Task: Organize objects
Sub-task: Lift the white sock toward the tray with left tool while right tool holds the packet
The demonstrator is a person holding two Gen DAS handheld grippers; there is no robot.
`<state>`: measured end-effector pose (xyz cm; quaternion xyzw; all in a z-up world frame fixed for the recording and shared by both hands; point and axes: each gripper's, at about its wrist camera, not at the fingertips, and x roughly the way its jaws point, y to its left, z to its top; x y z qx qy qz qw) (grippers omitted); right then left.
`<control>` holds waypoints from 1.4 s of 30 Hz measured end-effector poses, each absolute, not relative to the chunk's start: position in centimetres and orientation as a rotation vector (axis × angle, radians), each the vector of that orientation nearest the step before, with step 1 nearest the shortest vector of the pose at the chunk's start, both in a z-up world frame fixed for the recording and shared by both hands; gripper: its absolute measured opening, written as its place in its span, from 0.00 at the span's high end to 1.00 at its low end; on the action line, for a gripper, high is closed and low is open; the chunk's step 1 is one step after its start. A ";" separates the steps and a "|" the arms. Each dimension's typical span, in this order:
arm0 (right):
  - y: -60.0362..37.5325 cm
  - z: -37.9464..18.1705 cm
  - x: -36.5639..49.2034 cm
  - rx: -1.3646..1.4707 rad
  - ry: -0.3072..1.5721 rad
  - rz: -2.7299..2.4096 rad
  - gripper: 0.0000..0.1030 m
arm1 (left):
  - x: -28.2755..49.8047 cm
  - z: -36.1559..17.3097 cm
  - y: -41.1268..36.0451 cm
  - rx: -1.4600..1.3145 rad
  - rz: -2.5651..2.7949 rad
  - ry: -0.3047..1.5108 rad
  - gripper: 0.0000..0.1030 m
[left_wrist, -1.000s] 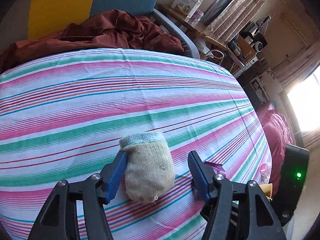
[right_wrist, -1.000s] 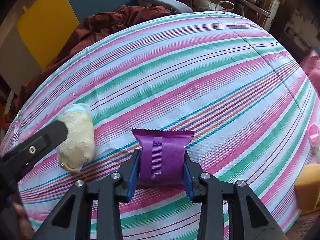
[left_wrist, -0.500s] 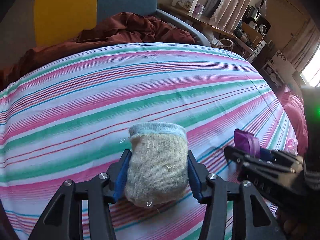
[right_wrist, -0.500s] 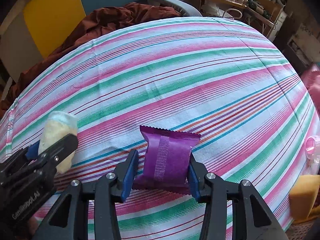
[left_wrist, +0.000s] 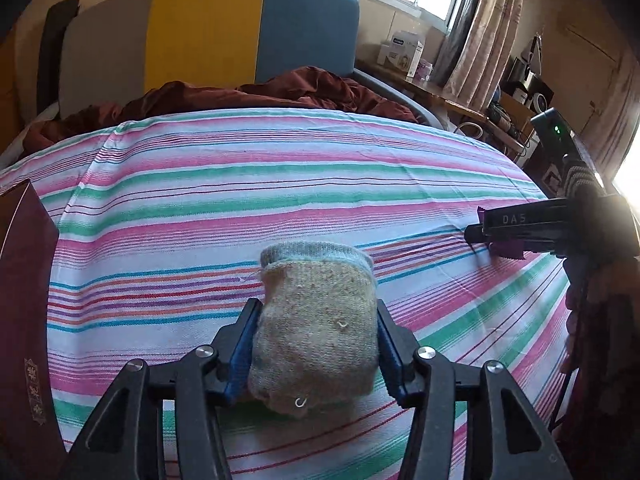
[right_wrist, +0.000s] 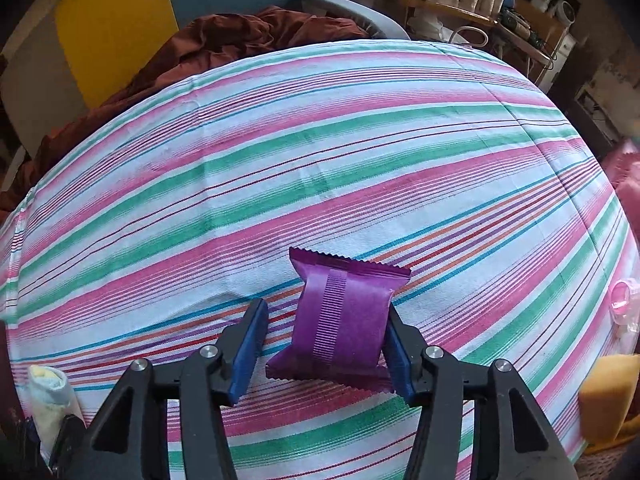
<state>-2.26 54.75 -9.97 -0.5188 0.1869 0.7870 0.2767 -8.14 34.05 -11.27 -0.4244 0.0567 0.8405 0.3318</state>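
A striped cloth [left_wrist: 280, 184] in pink, green and white is covering the whole work surface, with a rumpled dark red blanket [left_wrist: 272, 92] lying beyond its far edge, in front of a yellow and blue chair back [left_wrist: 256, 28]. At the left rim of the left wrist view a dark maroon box [left_wrist: 24, 312] is standing on the cloth.

The left gripper [left_wrist: 314, 350] is pinching a beige knitted sock bundle [left_wrist: 316, 328] with a pale blue cuff, both blue pads pressing into its sides; the bundle is sitting between the fingers just over the near part of the cloth.

The right gripper [right_wrist: 326, 346] is standing spread around a purple snack packet [right_wrist: 344, 320] that is resting on the cloth. Its jaws have just been opening: the left pad is standing clear of the packet with striped cloth showing in the gap, while the right pad is lying against the packet's edge.

Near the right edge of the cloth, a yellow sponge [right_wrist: 608, 396] and a small pink-capped clear item [right_wrist: 622, 294] are lying well apart from the packet.
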 end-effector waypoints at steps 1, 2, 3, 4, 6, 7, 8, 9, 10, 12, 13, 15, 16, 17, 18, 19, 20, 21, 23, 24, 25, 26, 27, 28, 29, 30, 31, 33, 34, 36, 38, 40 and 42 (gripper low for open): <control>54.6 -10.0 -2.3 -1.391 0.492 2.112 0.45 | -8.0 -11.3 34.1 -1.108 2.199 0.158 0.47; 54.4 -9.9 -2.4 -1.393 0.478 2.108 0.45 | -7.9 -11.4 34.2 -1.107 2.200 0.165 0.47; 54.3 -9.9 -2.4 -1.396 0.472 2.104 0.45 | -7.8 -11.4 34.3 -1.106 2.199 0.165 0.47; 54.2 -9.9 -2.3 -1.396 0.476 2.100 0.45 | -7.8 -11.4 34.2 -1.104 2.198 0.160 0.47; 54.4 -9.9 -2.2 -1.398 0.479 2.099 0.45 | -7.8 -11.4 34.2 -1.103 2.197 0.162 0.47; 54.3 -9.9 -2.2 -1.401 0.474 2.099 0.45 | -7.8 -11.4 34.3 -1.102 2.199 0.167 0.47; 54.3 -9.8 -2.2 -1.402 0.472 2.099 0.45 | -7.7 -11.4 34.3 -1.100 2.201 0.176 0.47; 54.3 -9.8 -2.2 -1.403 0.477 2.098 0.45 | -7.6 -11.5 34.4 -1.098 2.204 0.184 0.47; 54.4 -9.8 -2.0 -1.403 0.481 2.098 0.45 | -7.6 -11.5 34.4 -1.095 2.207 0.192 0.47; 54.3 -9.8 -1.8 -1.404 0.479 2.097 0.45 | -7.5 -11.5 34.4 -1.091 2.210 0.198 0.47; 54.8 -10.3 -2.8 -1.404 0.474 2.097 0.45 | -7.5 -11.5 34.4 -1.091 2.210 0.198 0.47; 54.7 -10.3 -2.8 -1.400 0.466 2.097 0.45 | -7.4 -11.6 34.5 -1.087 2.214 0.206 0.47; 54.6 -10.3 -2.8 -1.397 0.463 2.098 0.45 | -7.4 -11.6 34.5 -1.085 2.216 0.209 0.47; 54.5 -10.2 -2.8 -1.392 0.463 2.099 0.45 | -7.3 -11.6 34.5 -1.084 2.218 0.211 0.47; 54.5 -10.2 -2.8 -1.388 0.463 2.099 0.45 | -7.3 -11.6 34.5 -1.083 2.219 0.213 0.47; 54.5 -10.2 -2.8 -1.385 0.461 2.100 0.45 | -7.3 -11.6 34.6 -1.082 2.220 0.213 0.47; 54.4 -10.2 -2.8 -1.383 0.456 2.101 0.45 | -7.2 -11.6 34.5 -1.081 2.220 0.213 0.47; 54.3 -10.2 -2.8 -1.382 0.449 2.101 0.45 | -7.2 -11.6 34.5 -1.081 2.220 0.213 0.47; 54.2 -10.1 -2.7 -1.382 0.436 2.102 0.45 | -7.2 -11.6 34.5 -1.080 2.220 0.212 0.47; 54.2 -10.1 -2.7 -1.382 0.432 2.103 0.45 | -7.3 -11.5 34.4 -1.082 2.219 0.208 0.48; 54.3 -10.1 -3.1 -1.382 0.428 2.104 0.46 | -7.3 -11.5 34.4 -1.084 2.217 0.205 0.48; 54.4 -10.1 -3.2 -1.382 0.426 2.112 0.49 | -7.3 -11.4 34.4 -1.086 2.218 0.211 0.48; 54.2 -10.0 -3.3 -1.382 0.418 2.125 0.54 | -7.2 -11.4 34.5 -1.087 2.219 0.224 0.48; 54.0 -10.0 -3.6 -1.384 0.401 2.138 0.57 | -7.1 -11.3 34.6 -1.088 2.223 0.243 0.49; 53.8 -10.0 -3.8 -1.388 0.381 2.152 0.62 | -6.9 -11.2 34.5 -1.094 2.226 0.254 0.49; 53.4 -9.9 -4.0 -1.390 0.359 2.160 0.65 | -6.8 -10.9 34.4 -1.104 2.233 0.263 0.49; 53.3 -10.0 -4.1 -1.392 0.344 2.162 0.65 | -6.7 -10.6 34.0 -1.107 2.238 0.259 0.49; 53.3 -10.0 -4.1 -1.393 0.349 2.168 0.66 | -5.9 -9.4 33.0 -1.077 2.235 0.241 0.49; 53.4 -10.0 -4.1 -1.392 0.358 2.168 0.66 | -5.4 -8.6 32.5 -1.055 2.244 0.241 0.49; 53.4 -10.0 -4.2 -1.394 0.351 2.168 0.66 | -4.8 -7.0 31.4 -1.024 2.257 0.223 0.49; 53.3 -10.0 -4.3 -1.396 0.343 2.169 0.66 | -4.2 -5.5 30.3 -0.990 2.276 0.219 0.49; 53.4 -10.0 -4.3 -1.397 0.352 2.173 0.66 | -3.5 -3.9 28.9 -0.948 2.304 0.217 0.49; 53.2 -9.9 -4.3 -1.397 0.377 2.195 0.66 | -2.9 -2.6 27.4 -0.913 2.337 0.214 0.49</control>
